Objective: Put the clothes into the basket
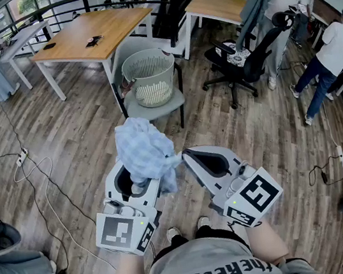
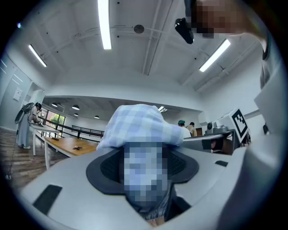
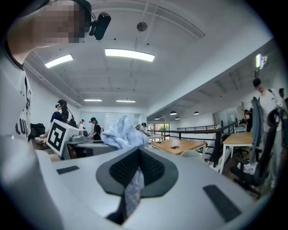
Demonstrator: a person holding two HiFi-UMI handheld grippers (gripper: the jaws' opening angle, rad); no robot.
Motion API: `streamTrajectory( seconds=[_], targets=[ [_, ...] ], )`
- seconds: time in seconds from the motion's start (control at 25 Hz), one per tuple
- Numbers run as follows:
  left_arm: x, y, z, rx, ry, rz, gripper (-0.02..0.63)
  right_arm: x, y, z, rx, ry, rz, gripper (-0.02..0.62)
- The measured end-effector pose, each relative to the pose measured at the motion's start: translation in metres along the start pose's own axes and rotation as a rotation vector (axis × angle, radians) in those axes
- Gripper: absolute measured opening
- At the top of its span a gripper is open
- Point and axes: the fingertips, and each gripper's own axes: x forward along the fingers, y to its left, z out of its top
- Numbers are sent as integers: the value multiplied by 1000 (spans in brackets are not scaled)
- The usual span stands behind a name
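A light blue checked cloth hangs bunched between my two grippers, in front of my body. My left gripper holds the thick bundle of it between widely spread jaws; in the left gripper view the cloth fills the gap of the left gripper. My right gripper is shut on a corner of it, and in the right gripper view a strip of the cloth runs down through the right gripper's closed pads. The white slatted basket stands on a grey chair some way ahead.
Wooden tables stand behind the basket. A black office chair and several people are at the right. Cables trail over the wooden floor at the left, beside a dark seat.
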Motion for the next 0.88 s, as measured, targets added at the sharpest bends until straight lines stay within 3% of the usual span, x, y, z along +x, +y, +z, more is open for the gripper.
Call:
streamTrajectory(
  seconds=[0.88],
  targets=[
    [-13,26,-12,-32,24,-39,235,22,18,-12,5,26,-57,9]
  ],
)
